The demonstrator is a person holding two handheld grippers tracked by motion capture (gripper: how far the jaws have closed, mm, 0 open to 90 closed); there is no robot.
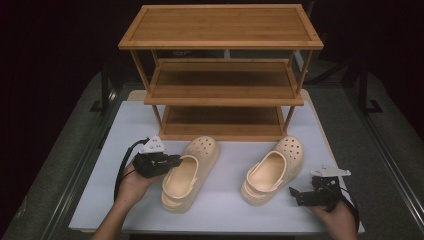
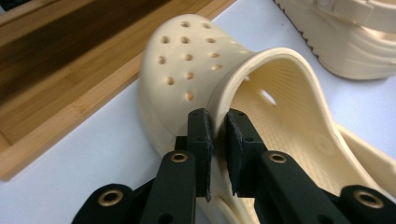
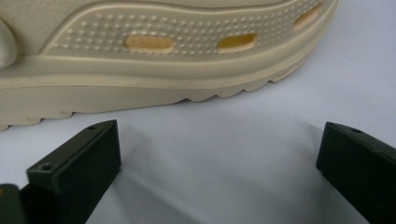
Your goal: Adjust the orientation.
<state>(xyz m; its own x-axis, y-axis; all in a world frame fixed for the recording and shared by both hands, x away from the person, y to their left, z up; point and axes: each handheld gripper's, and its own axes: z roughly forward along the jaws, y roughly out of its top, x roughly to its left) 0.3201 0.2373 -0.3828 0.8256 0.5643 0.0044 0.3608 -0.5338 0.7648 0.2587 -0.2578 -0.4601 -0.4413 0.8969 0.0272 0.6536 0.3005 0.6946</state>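
Note:
Two cream perforated clogs lie on the white table (image 1: 220,212), toes toward the rack. My left gripper (image 1: 176,160) is shut on the left clog (image 1: 202,148). In the left gripper view the two jaws (image 2: 217,125) pinch the rim of the left clog's (image 2: 187,60) foot opening from either side. The right clog (image 1: 287,150) lies apart from it. My right gripper (image 1: 296,194) sits low on the table beside that clog's heel, open. In the right gripper view the gripper (image 3: 219,139) spreads wide over bare table, a short way from the right clog's sole edge (image 3: 163,88).
A three-tier bamboo shoe rack (image 1: 222,95) stands at the back of the table, just beyond the clogs' toes; its bottom shelf (image 2: 56,70) is near the left clog. The right clog (image 2: 345,42) is also visible beyond the left one. Dark floor surrounds the table.

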